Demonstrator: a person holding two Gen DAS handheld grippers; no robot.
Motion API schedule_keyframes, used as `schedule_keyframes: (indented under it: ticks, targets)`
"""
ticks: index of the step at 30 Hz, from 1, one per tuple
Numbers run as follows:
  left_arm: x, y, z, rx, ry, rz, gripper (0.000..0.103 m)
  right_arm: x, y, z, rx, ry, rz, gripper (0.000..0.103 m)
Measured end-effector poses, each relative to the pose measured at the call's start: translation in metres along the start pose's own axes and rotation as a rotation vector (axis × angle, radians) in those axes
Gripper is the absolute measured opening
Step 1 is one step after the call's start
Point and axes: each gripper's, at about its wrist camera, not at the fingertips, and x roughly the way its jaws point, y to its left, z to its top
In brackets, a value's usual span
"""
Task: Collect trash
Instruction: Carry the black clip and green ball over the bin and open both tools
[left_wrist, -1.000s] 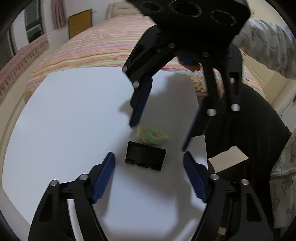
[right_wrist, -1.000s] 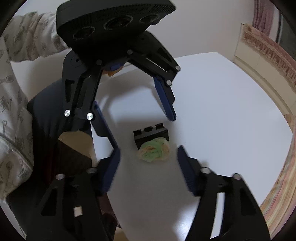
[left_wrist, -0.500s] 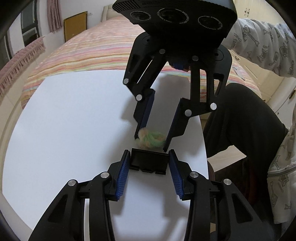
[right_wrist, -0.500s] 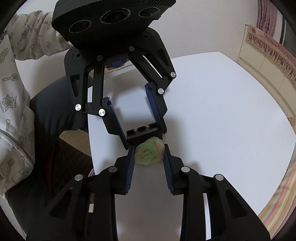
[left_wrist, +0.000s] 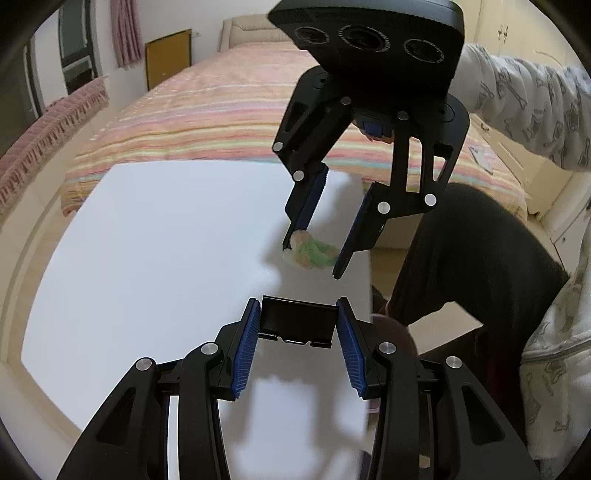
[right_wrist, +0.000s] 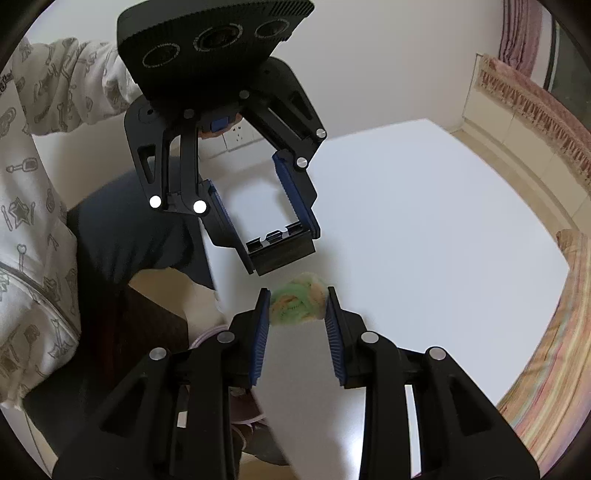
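Note:
My left gripper (left_wrist: 297, 325) is shut on a flat black plastic piece (left_wrist: 297, 324) and holds it above the white table (left_wrist: 155, 243). It also shows in the right wrist view (right_wrist: 282, 251), gripped by the left gripper (right_wrist: 284, 247). My right gripper (right_wrist: 297, 306) is shut on a crumpled green and orange wad (right_wrist: 298, 304), lifted off the table (right_wrist: 424, 229). In the left wrist view the right gripper (left_wrist: 312, 258) hangs over the table's right edge with the wad (left_wrist: 310, 254) between its fingertips.
A bed with a striped cover (left_wrist: 221, 107) lies beyond the table. The person's dark-trousered legs (left_wrist: 472, 258) are at the table's right edge. A brown bin opening (right_wrist: 155, 332) with a light liner lies below the table edge. A pink fringed cover (right_wrist: 535, 99) is at the far side.
Both grippers closed on their objects, the left on the black piece, the right on the wad, then lifted them off the table and drew toward its edge by the person.

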Motion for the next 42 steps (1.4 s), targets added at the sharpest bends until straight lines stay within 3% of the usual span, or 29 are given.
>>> schedule_keyframes:
  ticks: [15,24,38,39,41,42]
  targets:
    - [-0.043,-0.080,-0.002,0.017,-0.041,0.030,0.041,-0.054,0.094,-0.016,0.002,-0.041,-0.060,0.029]
    - [-0.049,-0.116,-0.011,0.028,-0.031,0.000,0.041,-0.056,0.139,-0.032,0.014,-0.035,-0.058,0.029]
    - [-0.047,-0.138,-0.019,0.049,-0.026,-0.011,0.043,-0.043,0.136,-0.033,0.026,-0.033,-0.065,0.032]
    - [-0.047,-0.139,-0.019,0.051,-0.030,-0.010,0.045,-0.043,0.135,-0.035,0.031,-0.031,-0.070,0.035]
    - [-0.046,-0.138,-0.020,0.045,-0.034,-0.002,0.064,-0.041,0.132,-0.037,0.038,-0.029,-0.079,0.057]
    - [-0.047,-0.137,-0.019,0.040,-0.040,0.005,0.076,-0.041,0.131,-0.037,0.041,-0.029,-0.076,0.061]
